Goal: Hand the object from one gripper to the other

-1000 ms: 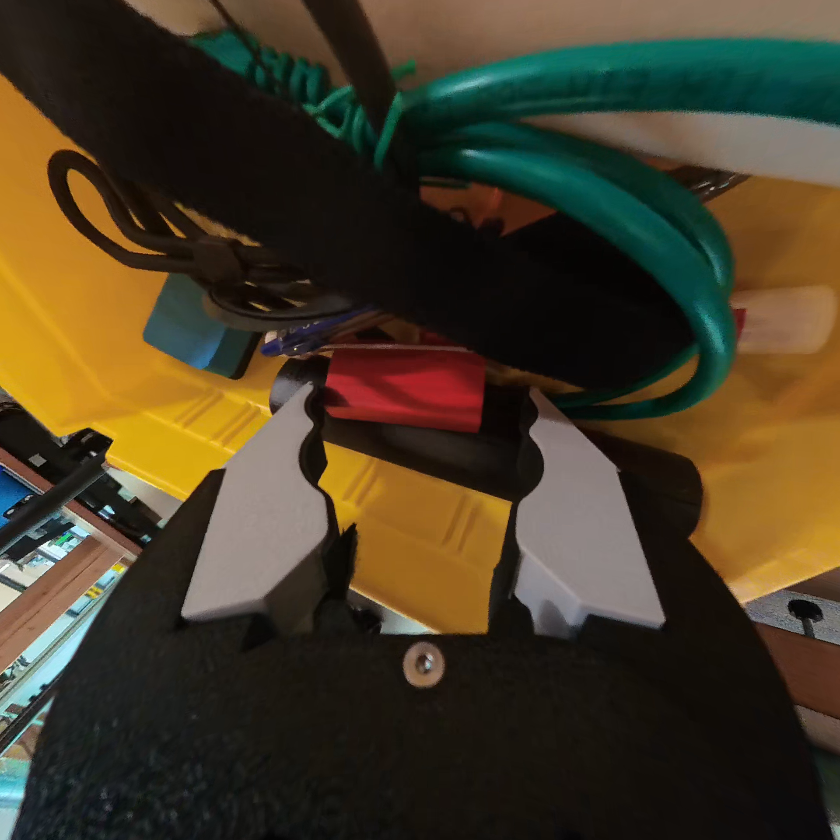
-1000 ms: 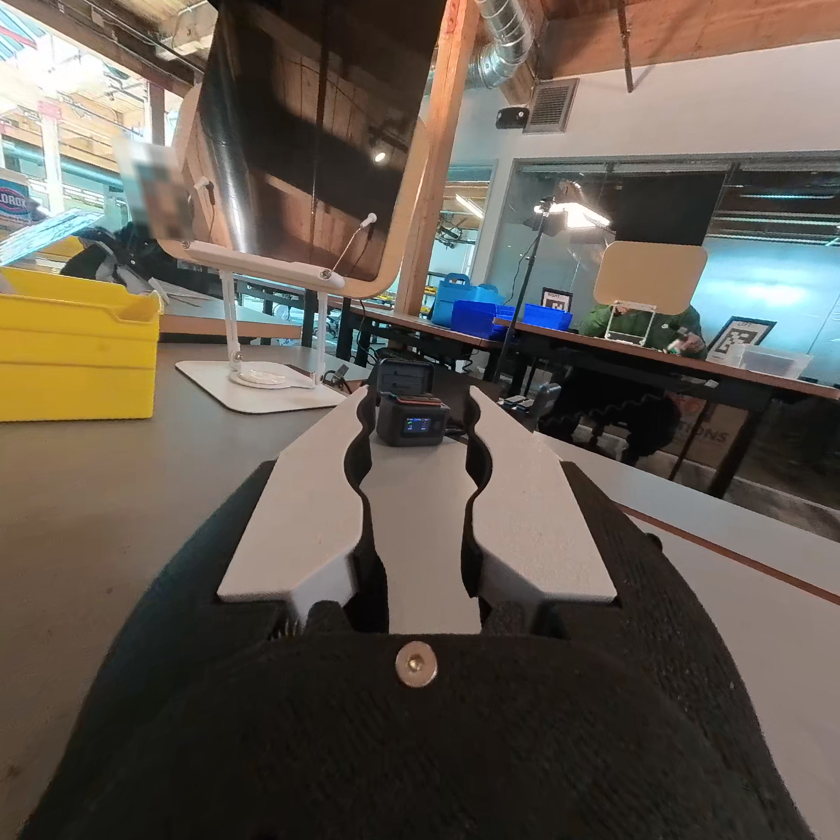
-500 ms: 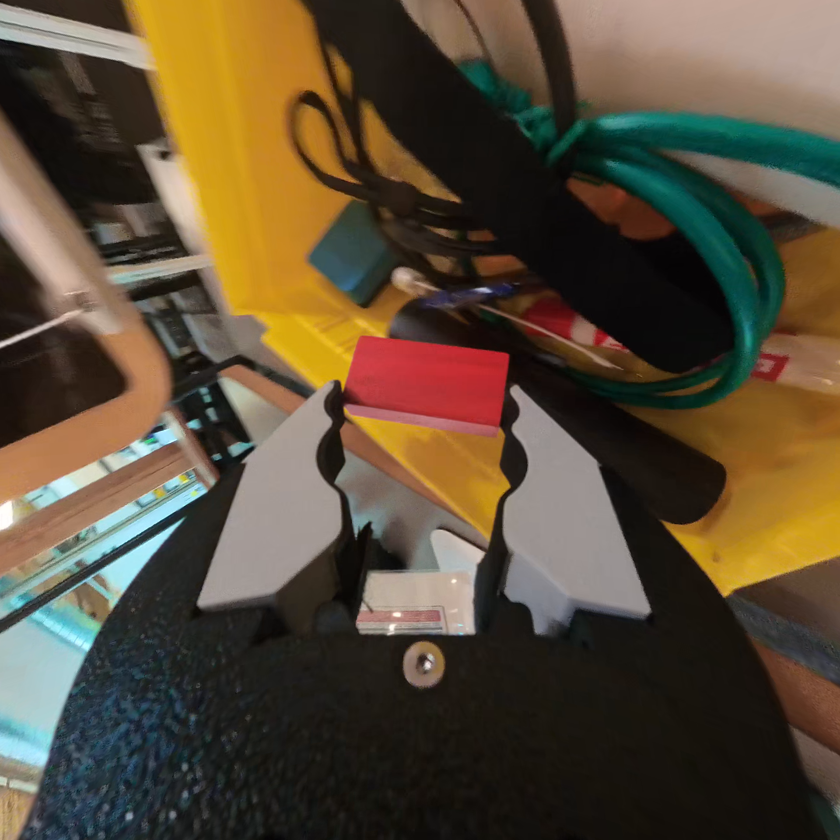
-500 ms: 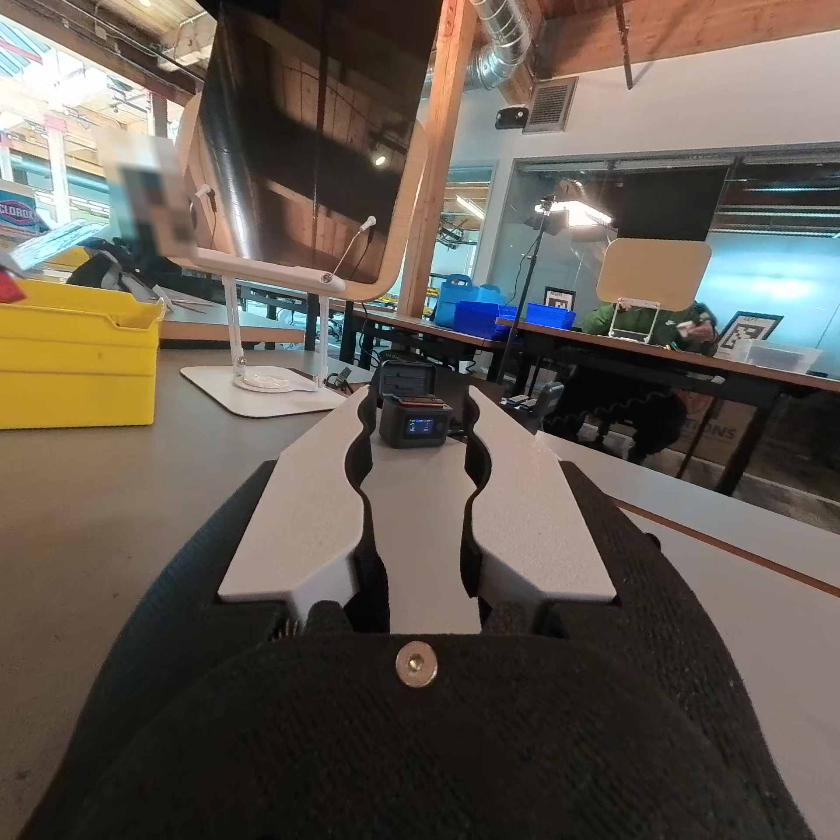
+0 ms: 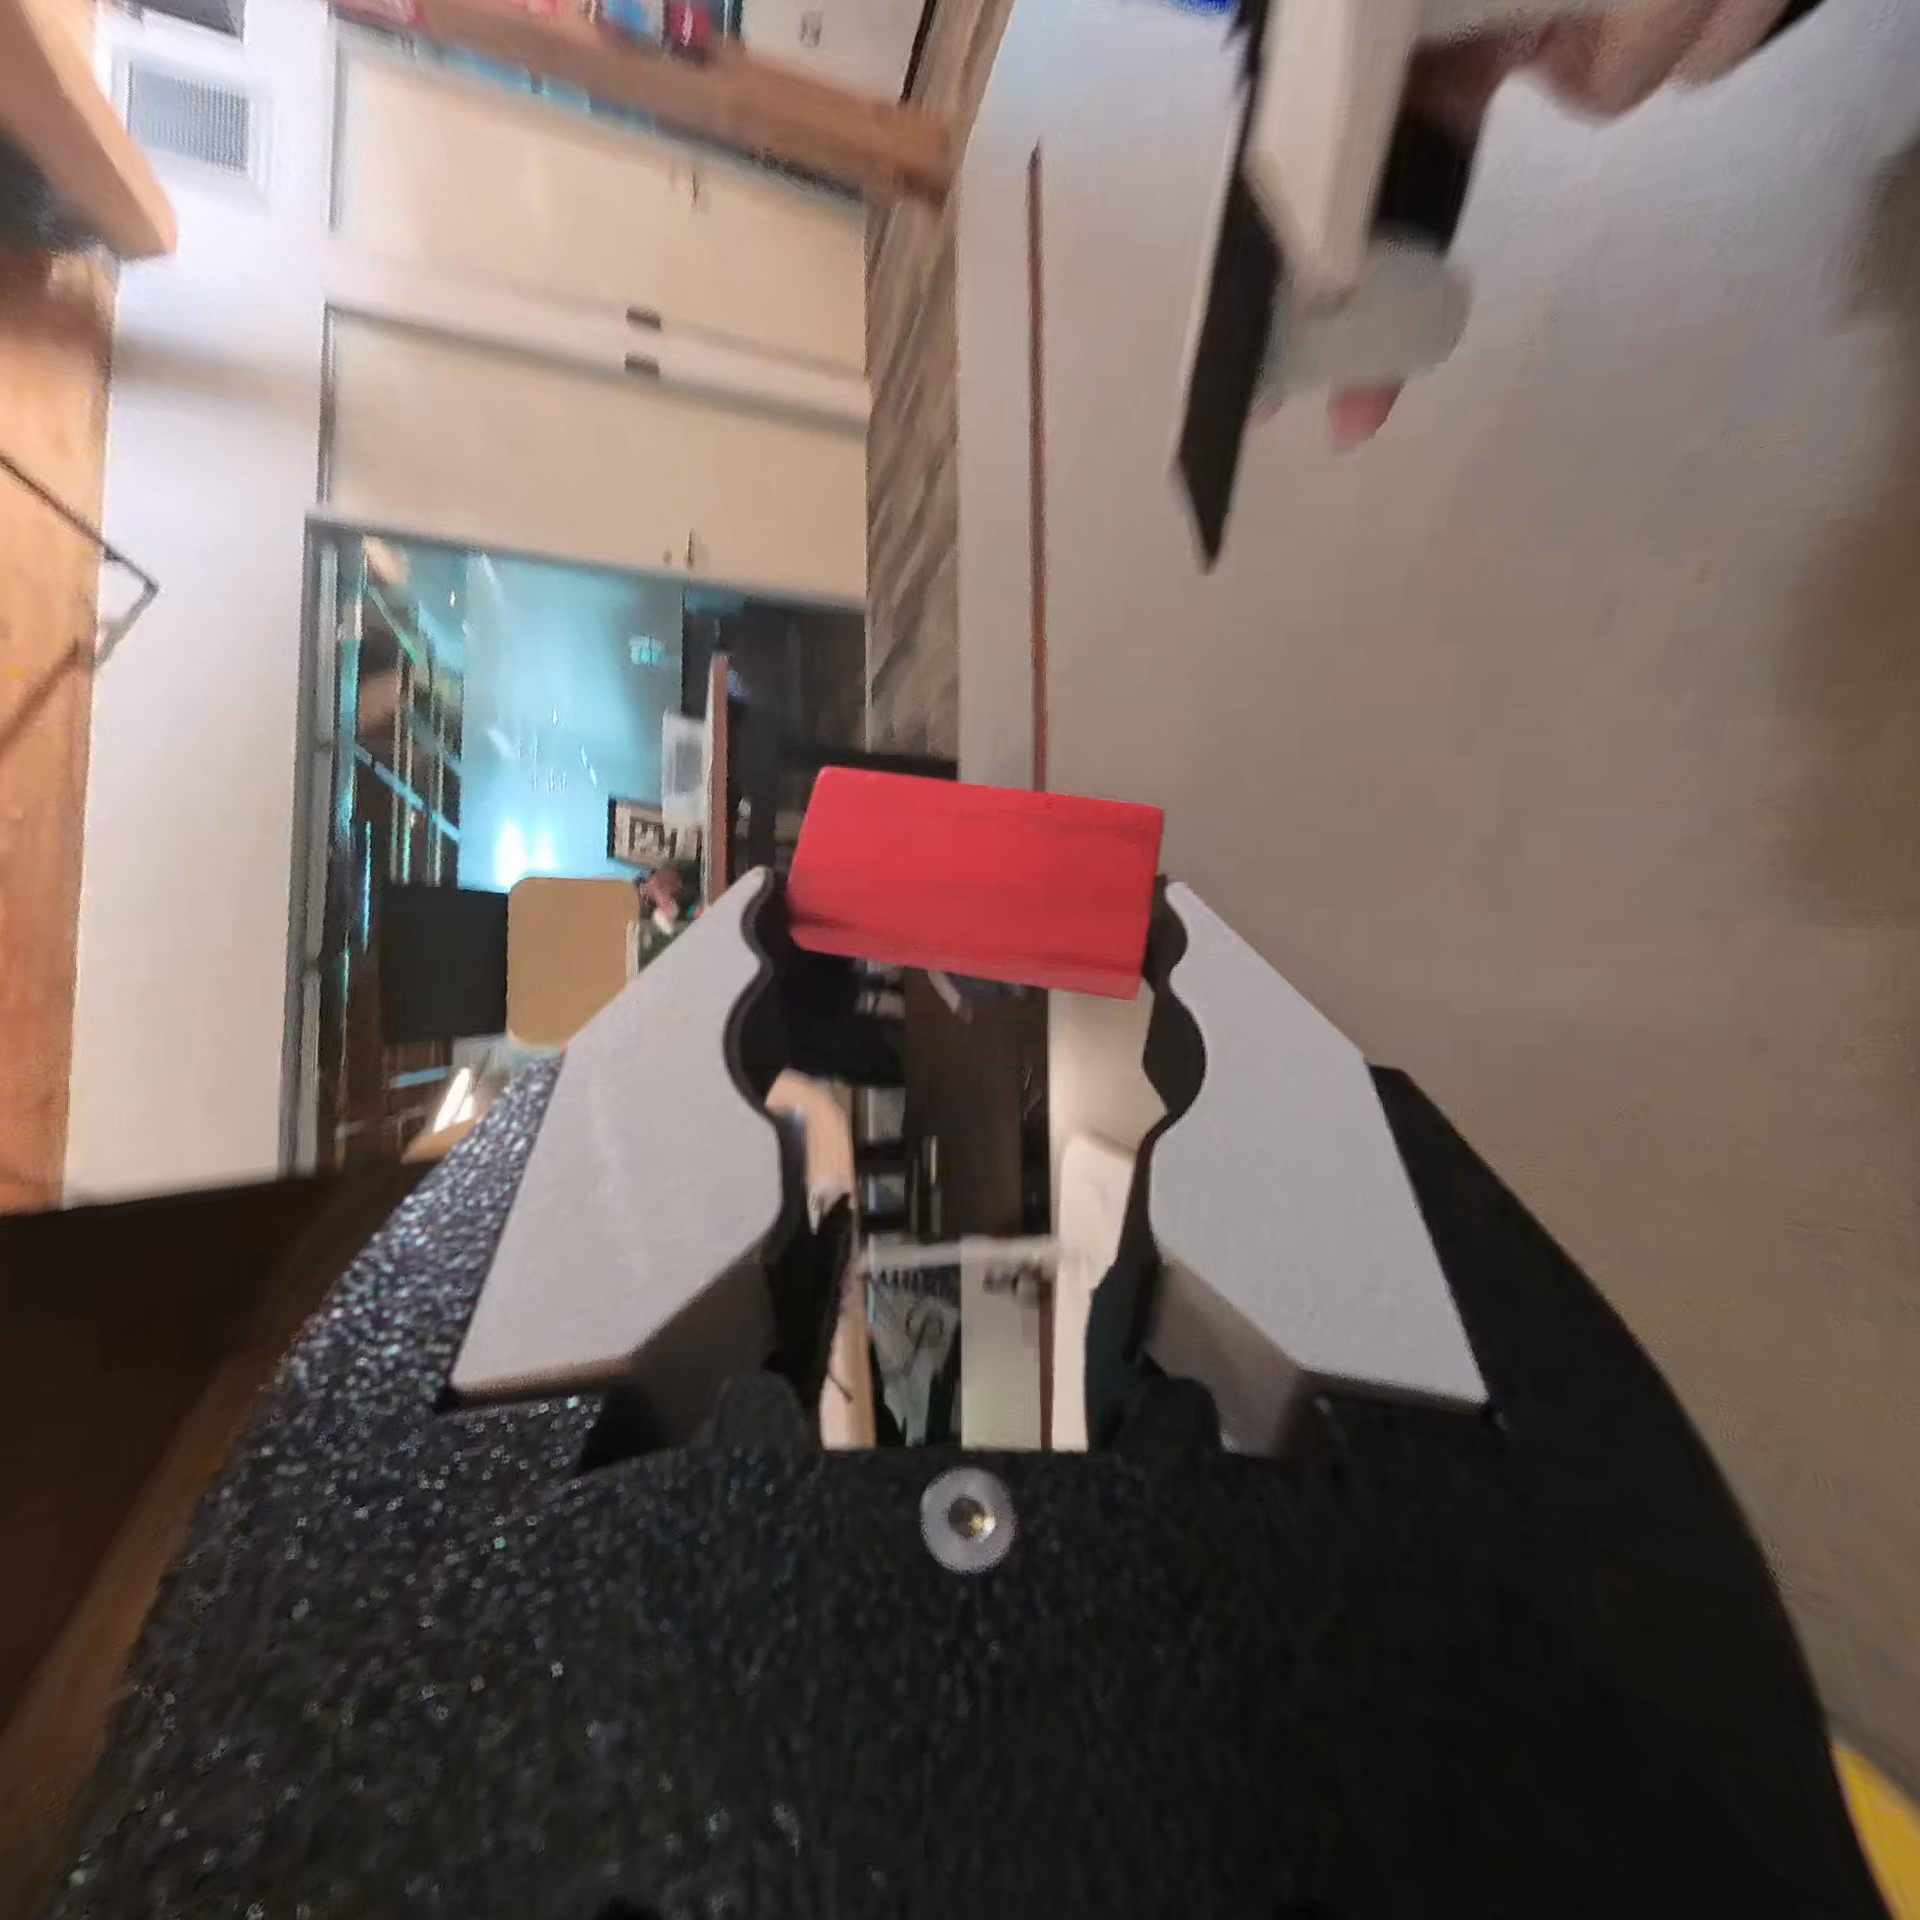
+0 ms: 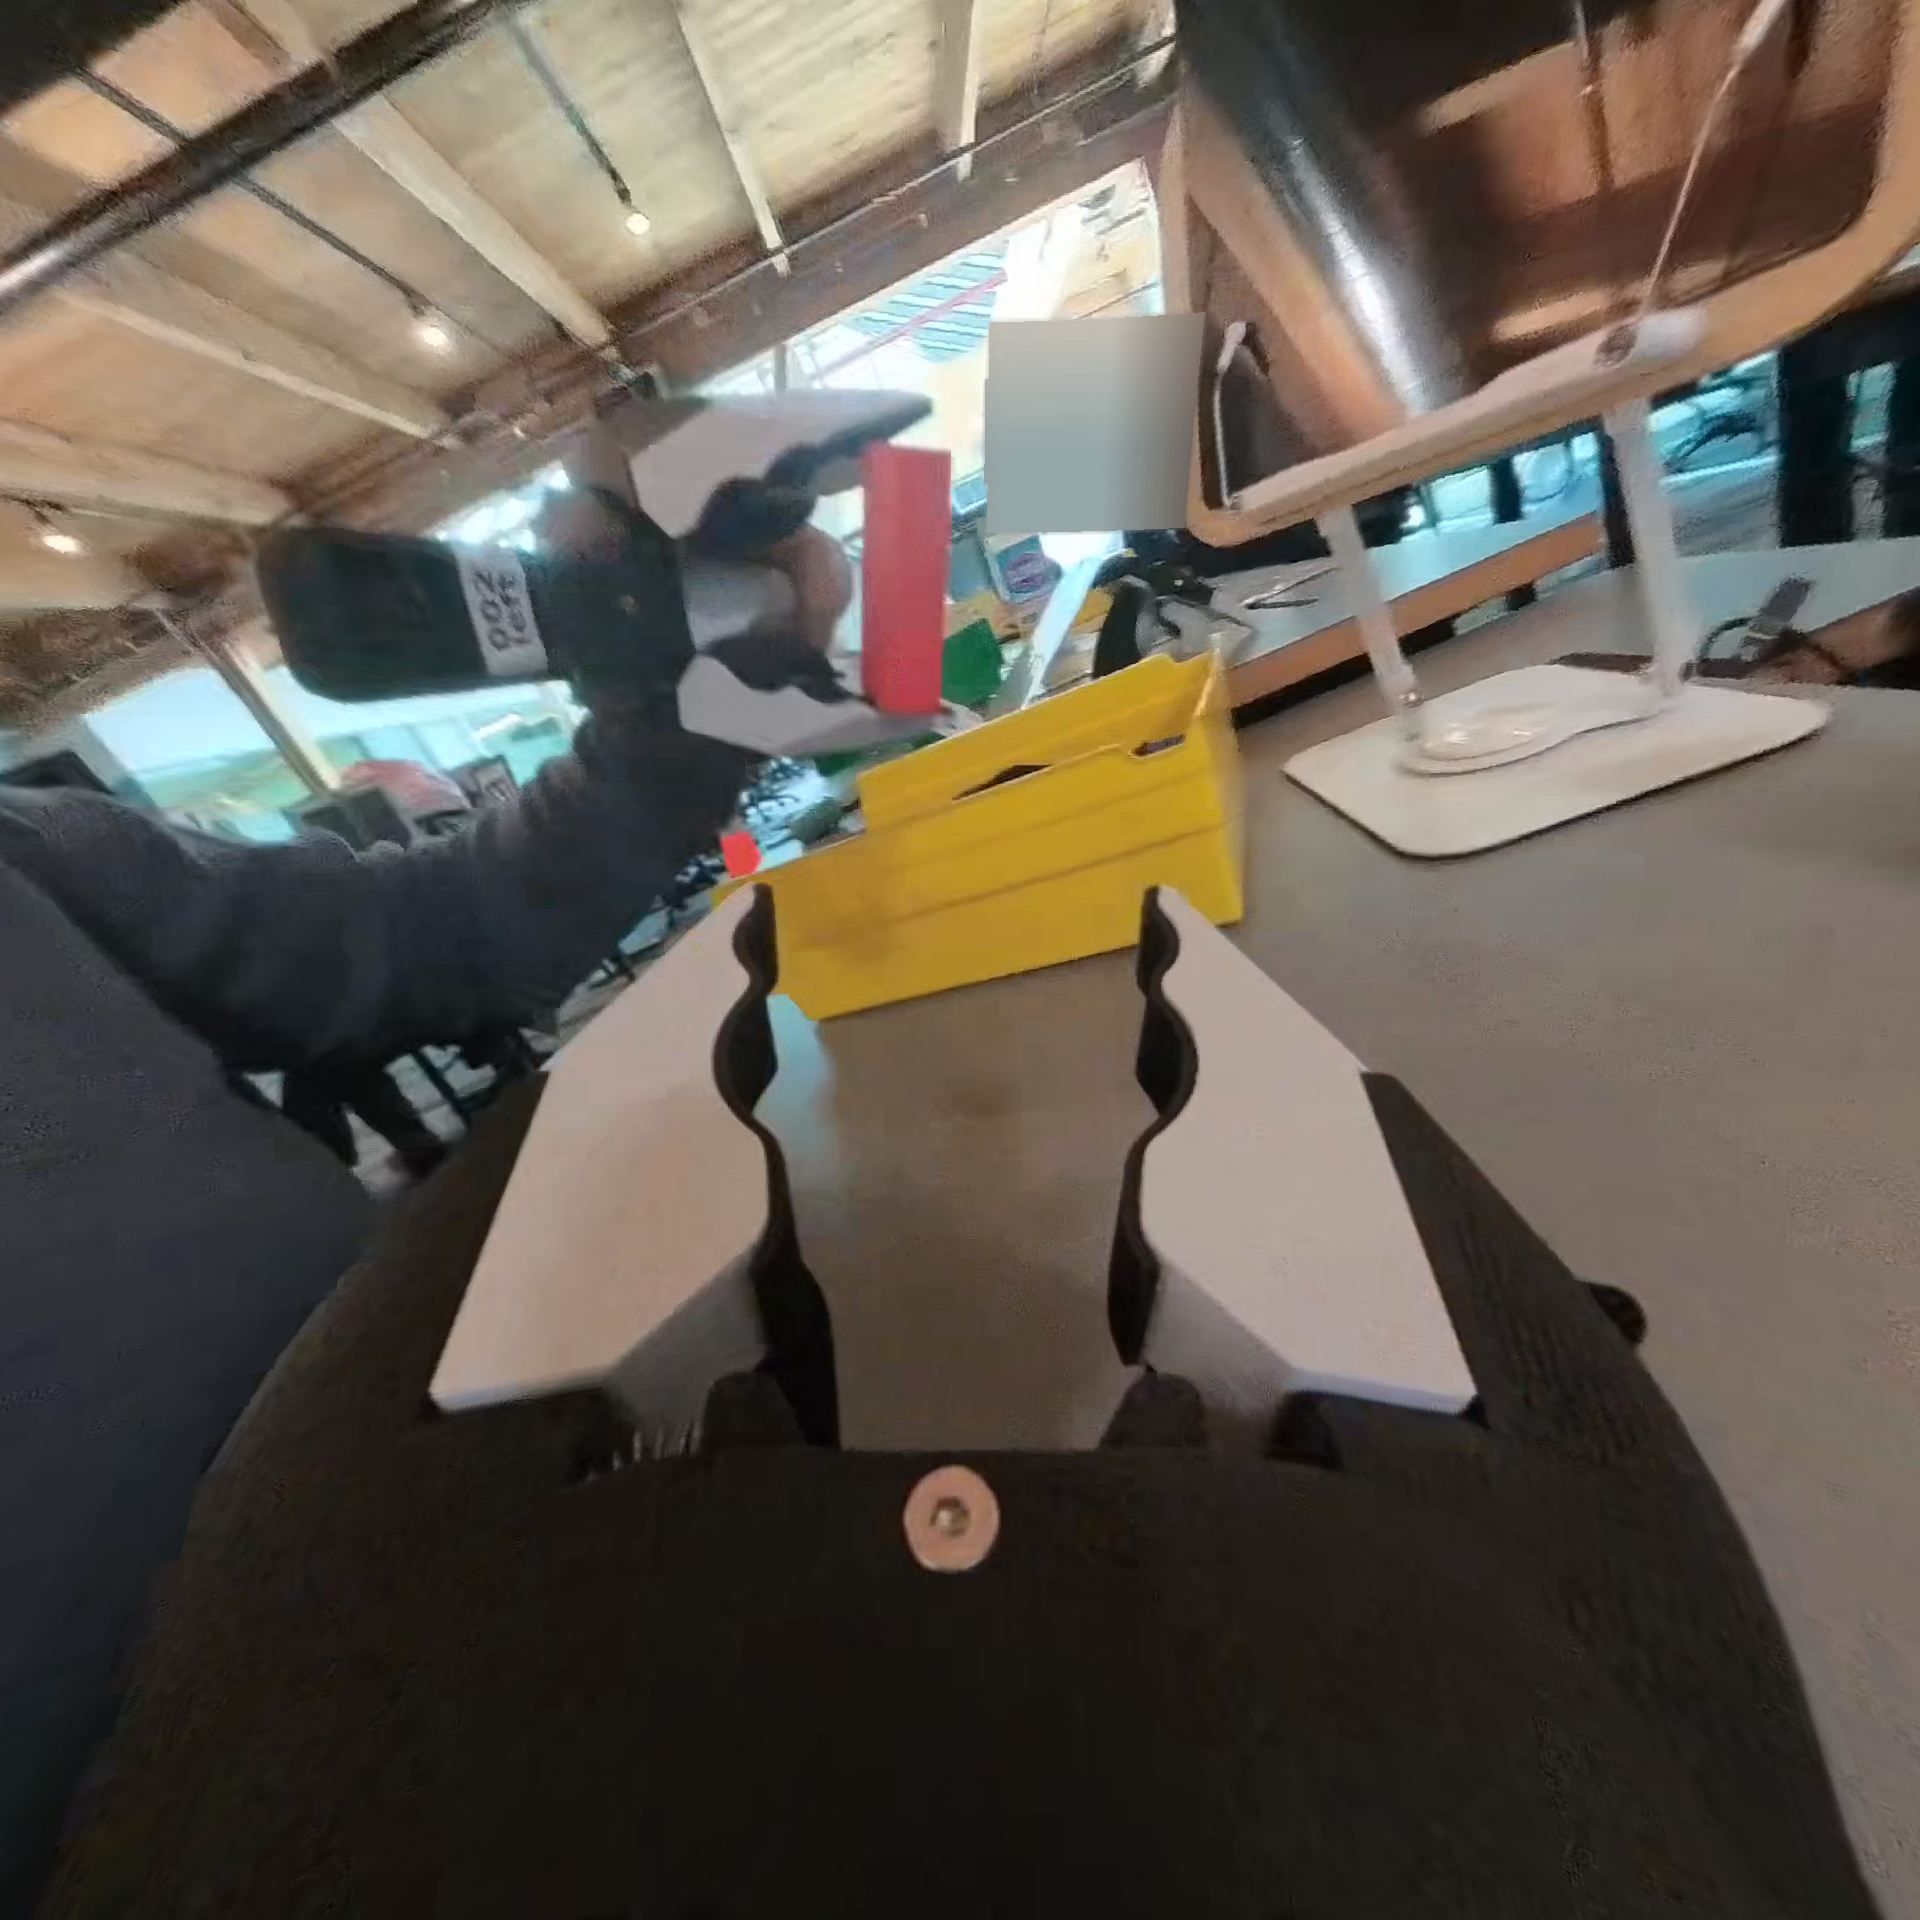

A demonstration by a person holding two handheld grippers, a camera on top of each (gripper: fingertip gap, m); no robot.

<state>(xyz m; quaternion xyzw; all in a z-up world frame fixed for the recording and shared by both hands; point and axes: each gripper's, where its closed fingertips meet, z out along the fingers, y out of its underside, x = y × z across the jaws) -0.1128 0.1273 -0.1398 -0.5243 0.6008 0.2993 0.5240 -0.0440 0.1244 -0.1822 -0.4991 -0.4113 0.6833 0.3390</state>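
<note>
Surface (image 6: 1558, 1091): grey, bare in front of the right unit. All positions below are given relative to the yellow bin (image 6: 1018, 883), which stands on it.

Lamp-like stand with white base (image 6: 1558, 748): right of the bin, on the same surface.

Yellow bin: open-topped; contents largely hidden from this angle.

Left hand-held gripper (image 6: 831, 566): raised above the bin's left end and rolled on its side, one finger above the other. It is pinching the red block between its tips; in the left wrist view the block spans the gap, touching both fingers (image 5: 644, 1122).

Right hand-held gripper (image 6: 951, 925): low and in front of the bin, fingers spread wide, nothing between them. Well apart from the block.

Red block (image 6: 906, 582): above the bin's left end, held on end, long axis vertical in the right wrist view. The grip is at the extreme tips only.

Assessment: the step in hand appears to be bringing the two units together for the transfer; handover not yet begun.

Recommendations:
- Raise the right unit to block height and keep it spread until the block sits well inside the gap.
- Take the block across its thin faces, at right angles to the left unit's fingers, so the two pairs do not collide.
- Seat it deeper than the tips; the present hold looks shallow.
- Release the left only once the right is firmly pressing both faces. Both views are blurred; slowing the approach would help.
</note>
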